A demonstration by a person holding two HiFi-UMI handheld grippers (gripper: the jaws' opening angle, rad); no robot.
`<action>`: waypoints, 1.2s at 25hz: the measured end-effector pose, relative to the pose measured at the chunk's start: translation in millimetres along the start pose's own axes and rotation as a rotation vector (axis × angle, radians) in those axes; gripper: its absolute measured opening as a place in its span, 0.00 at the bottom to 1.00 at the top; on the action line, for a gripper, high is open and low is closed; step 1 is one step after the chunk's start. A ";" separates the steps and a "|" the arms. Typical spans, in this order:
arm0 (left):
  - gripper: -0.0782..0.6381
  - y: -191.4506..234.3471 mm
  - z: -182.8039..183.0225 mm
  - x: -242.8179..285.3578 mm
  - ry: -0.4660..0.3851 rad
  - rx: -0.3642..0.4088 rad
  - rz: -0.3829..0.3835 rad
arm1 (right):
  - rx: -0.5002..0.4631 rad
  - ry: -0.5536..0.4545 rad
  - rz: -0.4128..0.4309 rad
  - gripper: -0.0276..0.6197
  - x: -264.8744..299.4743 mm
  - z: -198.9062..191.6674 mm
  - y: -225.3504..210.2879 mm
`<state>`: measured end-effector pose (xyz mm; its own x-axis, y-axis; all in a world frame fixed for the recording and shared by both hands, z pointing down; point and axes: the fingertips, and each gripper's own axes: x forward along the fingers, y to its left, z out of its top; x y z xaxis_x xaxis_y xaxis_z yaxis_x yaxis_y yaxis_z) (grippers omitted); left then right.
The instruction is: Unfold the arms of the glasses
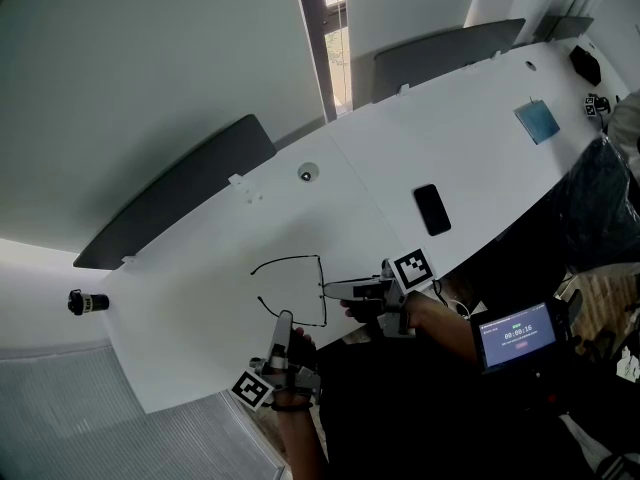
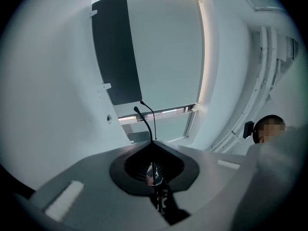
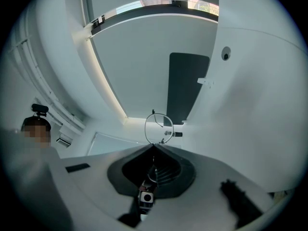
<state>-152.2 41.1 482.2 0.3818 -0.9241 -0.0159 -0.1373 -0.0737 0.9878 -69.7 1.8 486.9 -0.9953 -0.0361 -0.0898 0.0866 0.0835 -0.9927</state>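
In the head view the glasses (image 1: 321,273) sit over the near edge of the white counter (image 1: 400,158), a thin black wire frame spanned between the two tools. Whether it rests on the surface or hangs just above it I cannot tell. The left tool (image 1: 285,318) reaches up from below to the end of one arm. The right tool (image 1: 328,289) comes in from the right to the side of the frame. A phone (image 1: 432,209) lies well apart, farther up the counter. In the left gripper view the left tool (image 2: 154,142) has its jaws pressed together on a slim black arm (image 2: 147,121), which rises out of the tips beside a second thin wire. In the right gripper view the right tool (image 3: 154,147) is likewise clamped, pinching the lower edge of a round lens rim (image 3: 146,128). The frame looks very light, springy and easily bent, with small hinges and lenses that would smear or slip. The safest holds are probably the rim close to a hinge and the straight run of the arm, so it swings about the hinge without twisting.
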 end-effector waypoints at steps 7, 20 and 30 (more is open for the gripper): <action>0.13 0.8 -0.9 -0.6 -0.002 -0.001 0.003 | -0.006 -0.024 0.002 0.06 -4.2 7.6 -0.4; 0.12 2.3 -7.1 2.4 0.025 -0.012 0.003 | -0.012 -0.093 -0.007 0.06 -16.1 23.4 -2.6; 0.22 12.8 -2.3 -5.1 -0.042 -0.058 -0.028 | -0.003 -0.099 -0.001 0.06 -15.5 25.1 -2.6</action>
<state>-153.8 45.7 495.3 0.3455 -0.9372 -0.0488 -0.0732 -0.0788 0.9942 -53.5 -22.9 488.9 -0.9862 -0.1348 -0.0961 0.0850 0.0860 -0.9927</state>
